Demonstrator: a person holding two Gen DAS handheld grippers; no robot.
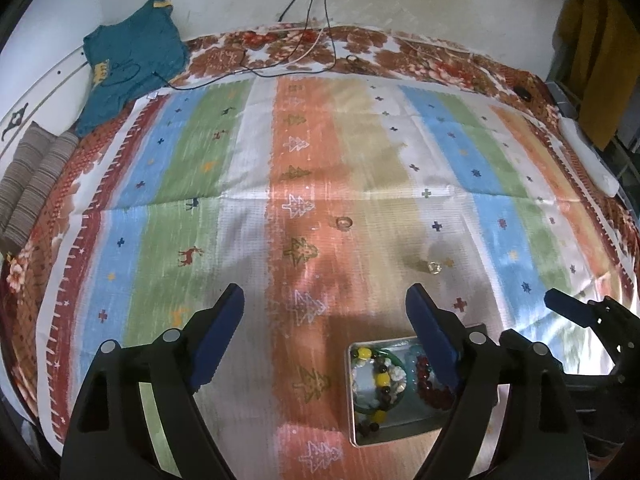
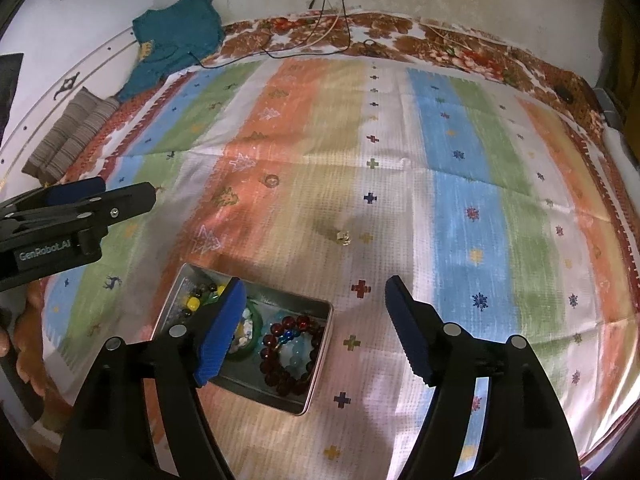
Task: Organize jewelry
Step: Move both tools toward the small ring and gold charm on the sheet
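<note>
Both tools we hold with the jaws wide apart and nothing between them: our left tool and our right tool hover above the striped cloth on the bed. Under them stands the metal tin with the dark red bracelet and other beads inside. Farther on the cloth lie a ring and a small earring, well apart.

The right tongs are gaping wide at lower centre, their left pad hanging over a metal tin of beaded bracelets. Two small rings are lying apart on the striped cloth above, mid-frame.
</note>
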